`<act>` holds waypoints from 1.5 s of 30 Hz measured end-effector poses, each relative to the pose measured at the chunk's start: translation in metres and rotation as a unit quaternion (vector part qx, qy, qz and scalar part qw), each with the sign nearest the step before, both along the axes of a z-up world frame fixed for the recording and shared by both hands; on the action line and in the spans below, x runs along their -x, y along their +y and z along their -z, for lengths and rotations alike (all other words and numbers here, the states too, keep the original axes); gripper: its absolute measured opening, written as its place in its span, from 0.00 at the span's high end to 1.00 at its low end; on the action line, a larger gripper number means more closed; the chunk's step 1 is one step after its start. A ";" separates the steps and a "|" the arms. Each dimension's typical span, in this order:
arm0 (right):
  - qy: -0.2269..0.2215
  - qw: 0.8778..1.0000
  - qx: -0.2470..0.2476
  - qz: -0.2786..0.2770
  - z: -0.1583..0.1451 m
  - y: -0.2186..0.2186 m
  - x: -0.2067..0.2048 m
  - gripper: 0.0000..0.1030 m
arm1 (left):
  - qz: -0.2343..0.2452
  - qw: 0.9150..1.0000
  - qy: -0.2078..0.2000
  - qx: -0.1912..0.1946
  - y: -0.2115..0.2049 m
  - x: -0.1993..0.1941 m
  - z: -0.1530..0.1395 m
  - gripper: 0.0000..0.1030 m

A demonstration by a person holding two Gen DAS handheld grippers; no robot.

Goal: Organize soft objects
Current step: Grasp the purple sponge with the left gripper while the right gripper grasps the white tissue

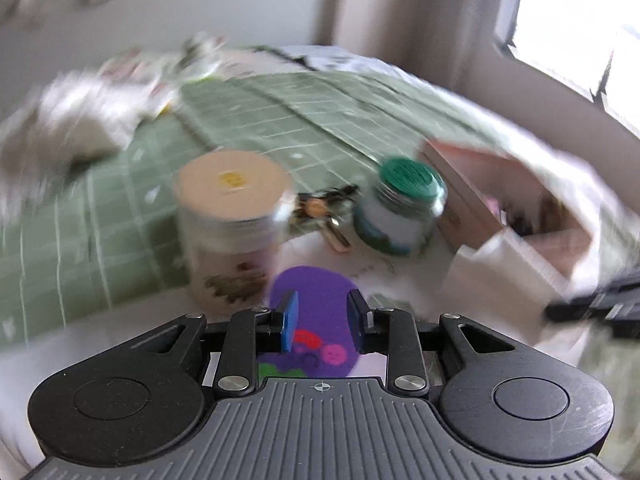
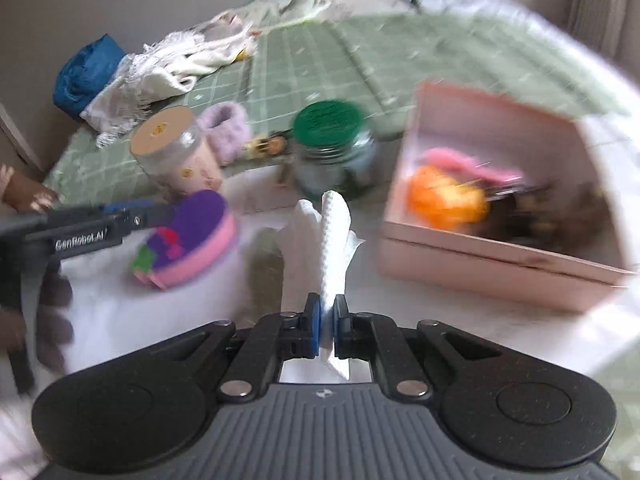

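My left gripper (image 1: 323, 322) is open, its blue pads either side of a purple-and-pink foam pad (image 1: 316, 312) lying on the white surface. The right wrist view shows the same foam pad (image 2: 192, 236) with the left gripper (image 2: 132, 216) over it. My right gripper (image 2: 327, 326) is shut on a white textured cloth (image 2: 332, 236) and holds it upright above the white surface. A pink box (image 2: 500, 256) to the right holds orange (image 2: 444, 196) and pink (image 2: 468, 164) soft items. A lilac fuzzy item (image 2: 228, 128) lies behind the jars.
A jar with a tan lid (image 1: 230, 220) and a jar with a green lid (image 1: 404, 204) stand at the edge of the green checked bedspread (image 1: 280, 112). Keys (image 1: 324, 216) lie between them. White cloths (image 2: 168, 64) and a blue bundle (image 2: 86, 72) lie far left.
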State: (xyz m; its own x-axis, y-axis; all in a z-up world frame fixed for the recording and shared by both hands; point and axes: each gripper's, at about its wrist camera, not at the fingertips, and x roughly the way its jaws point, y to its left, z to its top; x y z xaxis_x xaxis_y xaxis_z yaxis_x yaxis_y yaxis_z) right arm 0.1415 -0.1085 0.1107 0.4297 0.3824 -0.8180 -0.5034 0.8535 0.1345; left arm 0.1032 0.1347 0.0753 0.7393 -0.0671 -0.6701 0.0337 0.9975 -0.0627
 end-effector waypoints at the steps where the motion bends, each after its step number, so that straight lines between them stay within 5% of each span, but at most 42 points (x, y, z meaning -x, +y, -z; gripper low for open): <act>1: -0.010 1.000 0.007 0.004 0.000 -0.007 0.005 0.94 | 0.014 0.999 0.004 -0.037 -0.012 -0.001 0.004 0.70; 3: -0.006 1.000 0.010 0.010 0.006 -0.016 0.011 0.93 | 0.036 0.997 0.021 -0.065 -0.026 -0.003 0.016 0.69; 5: 0.002 1.000 0.020 0.015 0.019 -0.017 0.015 0.89 | 0.054 0.995 0.012 -0.078 -0.033 0.000 0.020 0.57; 7: 0.004 0.999 0.034 0.008 0.032 -0.011 0.018 0.75 | 0.072 0.995 0.011 -0.068 -0.036 0.001 0.021 0.46; 10: -0.012 0.998 0.060 -0.010 0.044 0.000 0.029 0.45 | 0.085 0.995 -0.003 -0.046 -0.034 0.004 0.020 0.46; 16: -0.042 0.994 0.094 -0.044 0.054 0.013 0.050 0.28 | -0.011 0.996 -0.029 -0.079 -0.015 0.003 0.011 0.50; 22: -0.048 0.994 0.095 -0.030 0.062 0.016 0.051 0.17 | -0.024 0.998 0.024 0.053 0.012 -0.004 0.020 0.47; 25: -0.051 0.994 0.094 -0.021 0.064 0.016 0.051 0.14 | 0.017 0.999 0.030 0.040 0.000 -0.005 0.024 0.32; 28: -0.055 0.994 0.094 -0.018 0.066 0.016 0.053 0.13 | 0.071 0.994 0.072 0.048 -0.020 -0.008 0.038 0.34; 30: -0.060 0.993 0.098 -0.013 0.067 0.017 0.054 0.09 | 0.079 0.995 0.055 0.009 -0.030 -0.004 0.038 0.35; 34: -0.043 0.995 0.088 0.011 0.072 0.013 0.048 0.00 | 0.043 0.998 0.023 0.040 -0.018 -0.006 0.029 0.35; 38: -0.004 0.998 0.059 0.023 0.073 0.005 0.037 0.00 | 0.012 0.996 0.033 0.079 -0.003 -0.014 0.032 0.36; 45: 0.017 0.997 0.077 -0.010 0.062 0.009 0.038 0.05 | -0.009 0.992 0.050 0.115 0.009 -0.009 0.023 0.39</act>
State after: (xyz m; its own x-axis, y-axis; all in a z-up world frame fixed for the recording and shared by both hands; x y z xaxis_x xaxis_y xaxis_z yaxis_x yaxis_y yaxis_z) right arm 0.1031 -0.0997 0.0486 0.3940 0.2590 -0.8819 -0.5187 0.8547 0.0192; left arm 0.1125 0.1435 0.0524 0.6717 -0.2139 -0.7093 -0.0020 0.9569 -0.2905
